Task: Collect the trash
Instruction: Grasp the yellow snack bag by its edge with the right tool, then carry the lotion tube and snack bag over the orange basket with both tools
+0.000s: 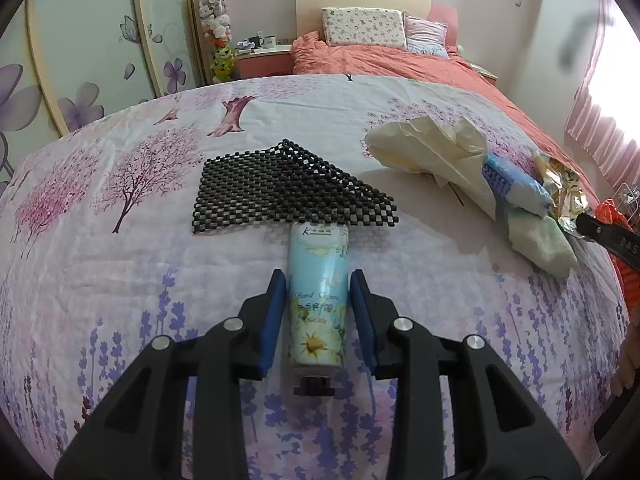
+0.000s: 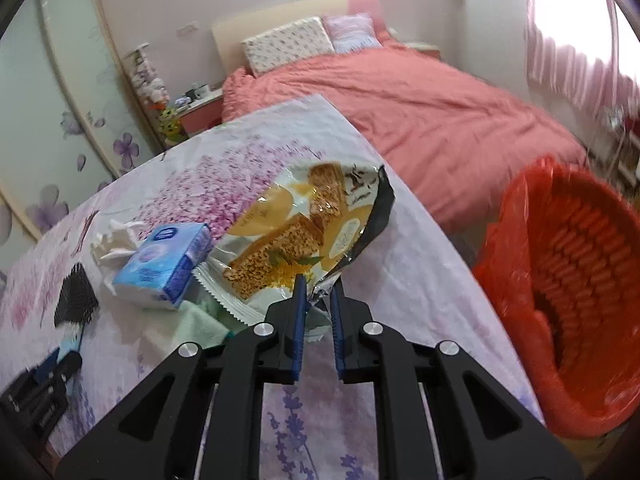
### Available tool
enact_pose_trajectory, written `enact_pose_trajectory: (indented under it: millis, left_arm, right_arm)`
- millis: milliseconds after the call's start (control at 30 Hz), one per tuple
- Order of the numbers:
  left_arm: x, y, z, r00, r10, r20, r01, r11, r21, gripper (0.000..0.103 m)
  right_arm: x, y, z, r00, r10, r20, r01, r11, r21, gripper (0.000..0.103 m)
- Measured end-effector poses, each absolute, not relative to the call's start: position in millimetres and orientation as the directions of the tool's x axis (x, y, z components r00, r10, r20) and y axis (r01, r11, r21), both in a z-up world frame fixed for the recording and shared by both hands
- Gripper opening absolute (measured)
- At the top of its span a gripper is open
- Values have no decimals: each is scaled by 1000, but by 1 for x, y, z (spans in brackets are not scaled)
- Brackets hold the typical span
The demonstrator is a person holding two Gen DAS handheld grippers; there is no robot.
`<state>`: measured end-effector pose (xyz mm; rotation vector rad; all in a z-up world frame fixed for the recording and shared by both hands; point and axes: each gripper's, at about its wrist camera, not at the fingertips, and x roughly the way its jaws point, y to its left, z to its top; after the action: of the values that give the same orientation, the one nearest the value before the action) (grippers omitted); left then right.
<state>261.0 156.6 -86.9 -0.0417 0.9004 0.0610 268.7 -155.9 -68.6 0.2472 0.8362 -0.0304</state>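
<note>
Right wrist view: our right gripper (image 2: 319, 286) pinches the light, crinkly snack wrapper (image 2: 304, 228) at its lower edge; our left gripper (image 1: 319, 280) stands apart around the tube (image 1: 319, 296), lower centre.

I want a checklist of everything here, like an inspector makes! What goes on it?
Surface: floral purple-and-pink sheet covering the work surface.
Job's things: crinkly snack wrapper pinched at its edge; red lined trash basket to the right.
Clutter: light-blue hand cream tube, black mesh mat, blue tissue pack, cream crumpled paper, pale green cloth.
Grippers: left tool open, straddling the tube; right tool shut on the wrapper.
Cables: nothing seen.
Surroundings: bed with coral duvet.
</note>
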Motion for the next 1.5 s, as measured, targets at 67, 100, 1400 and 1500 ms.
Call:
enact_pose_trajectory:
  millis: [67,100,1400,1500]
  left_arm:
    - [261,157,-87,620,36,-784,-70,998,-9,35]
    - [261,156,-87,620,36,-784,-70,998,-9,35]
    - [240,126,-63,666,-98,-740,63,995,-75,29]
    - [245,125,-75,650,-106,-753,58,994,-90,30]
  right_arm:
    - [271,-158,-72,663,75,-744,139,966,220,18]
    - [273,-158,-73,661,73,-746,144,964,222,18]
    - [215,-177,-36,766,63,-640,38,989,143,8]
    - [216,-174,-41,760,70,-646,37,988,150,8]
